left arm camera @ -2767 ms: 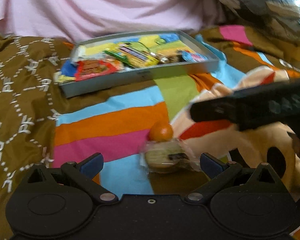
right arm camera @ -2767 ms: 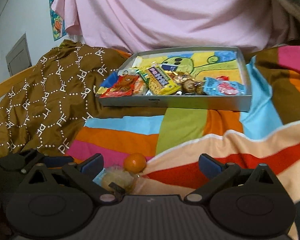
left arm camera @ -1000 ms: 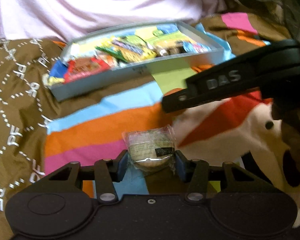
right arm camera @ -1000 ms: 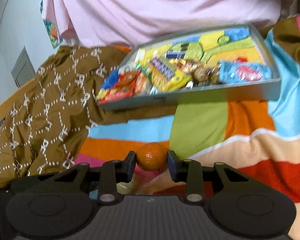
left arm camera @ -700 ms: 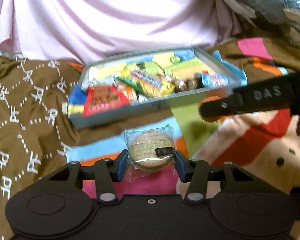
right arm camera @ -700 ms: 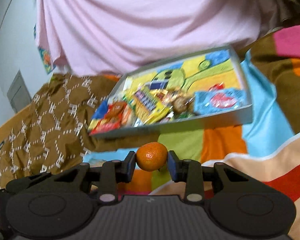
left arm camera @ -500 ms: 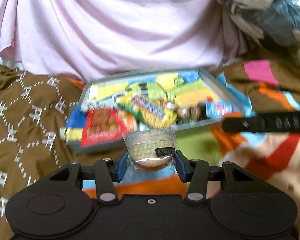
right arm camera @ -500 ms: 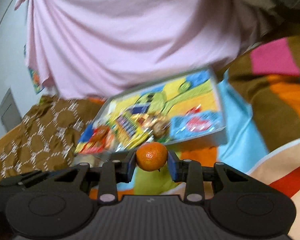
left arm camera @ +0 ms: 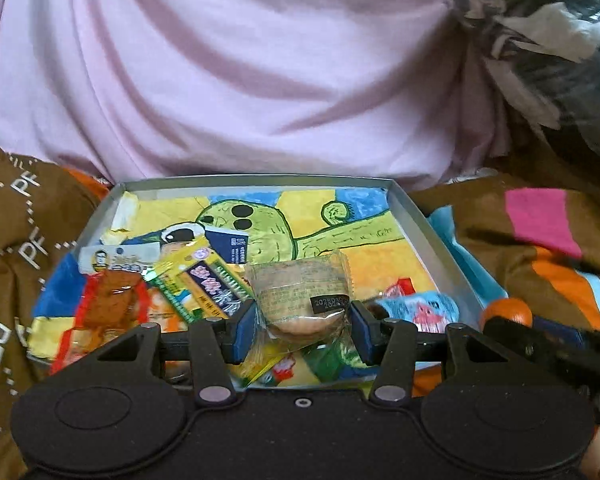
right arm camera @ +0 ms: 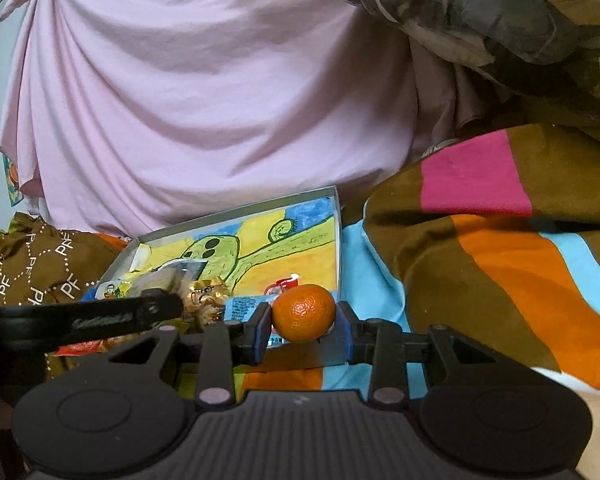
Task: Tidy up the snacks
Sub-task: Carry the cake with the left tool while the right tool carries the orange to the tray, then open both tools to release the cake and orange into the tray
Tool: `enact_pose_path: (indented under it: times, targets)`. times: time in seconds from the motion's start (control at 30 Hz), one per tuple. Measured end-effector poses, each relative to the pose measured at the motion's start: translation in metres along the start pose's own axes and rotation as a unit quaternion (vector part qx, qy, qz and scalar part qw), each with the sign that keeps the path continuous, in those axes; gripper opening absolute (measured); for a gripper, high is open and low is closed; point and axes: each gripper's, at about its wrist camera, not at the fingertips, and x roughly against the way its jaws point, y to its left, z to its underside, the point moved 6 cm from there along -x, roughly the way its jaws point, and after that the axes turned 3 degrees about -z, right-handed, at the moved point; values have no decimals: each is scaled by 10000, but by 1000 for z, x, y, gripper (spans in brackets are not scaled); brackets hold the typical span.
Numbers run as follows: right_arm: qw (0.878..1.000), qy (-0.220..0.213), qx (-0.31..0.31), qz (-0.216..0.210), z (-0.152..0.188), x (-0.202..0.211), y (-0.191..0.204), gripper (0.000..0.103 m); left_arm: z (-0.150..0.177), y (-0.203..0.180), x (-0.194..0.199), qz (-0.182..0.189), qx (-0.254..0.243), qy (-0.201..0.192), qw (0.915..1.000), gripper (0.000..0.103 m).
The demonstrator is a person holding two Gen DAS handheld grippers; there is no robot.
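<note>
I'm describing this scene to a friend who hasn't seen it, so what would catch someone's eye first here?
Probably the bright orange mandarin pinched in the right claw, held near the tray's right front corner. Next, the clear-wrapped round cake clamped in the left claw over the front of the grey tray. The tray itself stands out too: a green cartoon drawing lines its floor, with colourful snack packets piled along its near side.

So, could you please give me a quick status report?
Left tongs shut on wrapped cake, over tray. Right tongs shut on orange, near tray's right edge. Nothing blocking.
</note>
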Motion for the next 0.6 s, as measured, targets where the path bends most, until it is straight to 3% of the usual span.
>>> enact_pose_path:
  times: [0.17,0.43,0.53,0.6]
  targets:
    - [9997,-80,251,6,-1,-7,7,38,2,-7,-10,30,-147,5,9999,51]
    - [9985,169,505,101,5,-22,15,39,10,-4,-20,144,-10,232,9996,54]
    - [9981,171,577,135,7,-22,17,41,9,-3,-20,183,85,264,9994,62]
    - [9980,165,593,141,7,-21,17,41,8,0,-19,163,242,278,9992,76]
